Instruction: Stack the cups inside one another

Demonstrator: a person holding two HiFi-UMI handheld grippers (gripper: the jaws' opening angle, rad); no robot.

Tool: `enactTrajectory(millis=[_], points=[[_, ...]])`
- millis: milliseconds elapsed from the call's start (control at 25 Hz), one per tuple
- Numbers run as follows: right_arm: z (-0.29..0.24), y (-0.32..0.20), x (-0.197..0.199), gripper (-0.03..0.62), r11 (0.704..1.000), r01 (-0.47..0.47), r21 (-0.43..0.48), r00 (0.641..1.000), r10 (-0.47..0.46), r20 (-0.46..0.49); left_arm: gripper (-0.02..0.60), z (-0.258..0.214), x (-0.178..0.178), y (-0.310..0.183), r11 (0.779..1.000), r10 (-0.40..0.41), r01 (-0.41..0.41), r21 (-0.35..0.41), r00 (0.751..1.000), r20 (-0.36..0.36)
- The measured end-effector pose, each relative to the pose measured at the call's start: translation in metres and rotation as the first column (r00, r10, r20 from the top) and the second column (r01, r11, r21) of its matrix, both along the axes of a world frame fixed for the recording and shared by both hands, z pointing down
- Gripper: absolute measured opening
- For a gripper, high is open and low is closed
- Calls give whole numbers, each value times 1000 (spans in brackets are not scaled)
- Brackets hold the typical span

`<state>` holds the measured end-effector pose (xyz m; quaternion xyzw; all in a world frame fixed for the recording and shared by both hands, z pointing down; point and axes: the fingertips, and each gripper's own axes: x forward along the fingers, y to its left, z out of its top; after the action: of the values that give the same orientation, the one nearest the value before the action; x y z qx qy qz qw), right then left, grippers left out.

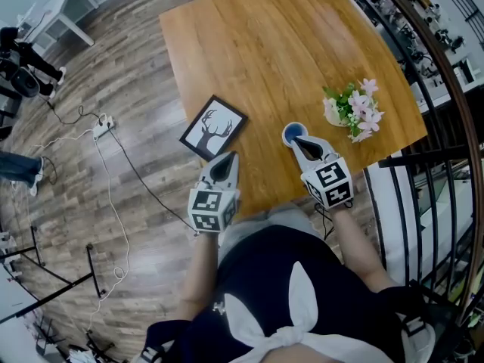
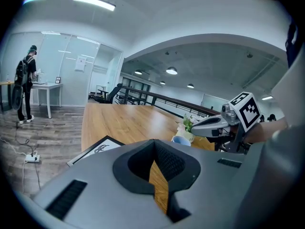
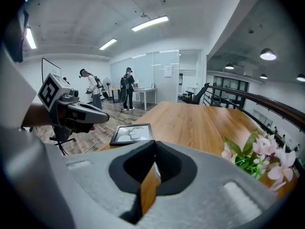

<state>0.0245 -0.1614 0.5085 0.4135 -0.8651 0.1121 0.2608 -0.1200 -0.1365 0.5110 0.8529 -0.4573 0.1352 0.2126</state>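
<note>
A blue cup [image 1: 292,132] with a pale rim stands on the wooden table [image 1: 280,44] near its front edge; it also shows in the left gripper view as the cup [image 2: 181,140]. My right gripper [image 1: 296,140] hovers with its tip just over the cup's near rim, its jaws shut with nothing between them. In its own view the right gripper [image 3: 153,145] hides the cup. My left gripper [image 1: 229,157] hangs at the table's front edge to the left, apart from the cup; the left gripper [image 2: 153,143] has its jaws together and holds nothing.
A black-framed deer picture [image 1: 214,126] lies left of the cup. A small pot of pink flowers [image 1: 352,110] stands to its right. A black railing [image 1: 431,172] runs along the table's right side. Cables [image 1: 106,172] trail over the floor on the left, and people stand far back.
</note>
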Motion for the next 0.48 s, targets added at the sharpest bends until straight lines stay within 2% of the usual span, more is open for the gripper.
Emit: enactTrajectory(millis=[480], points=[[12,29,-13,-3,996,53,-69,998,-54,-12,15,-5,29,7,998,67,-67,9,997,-32]])
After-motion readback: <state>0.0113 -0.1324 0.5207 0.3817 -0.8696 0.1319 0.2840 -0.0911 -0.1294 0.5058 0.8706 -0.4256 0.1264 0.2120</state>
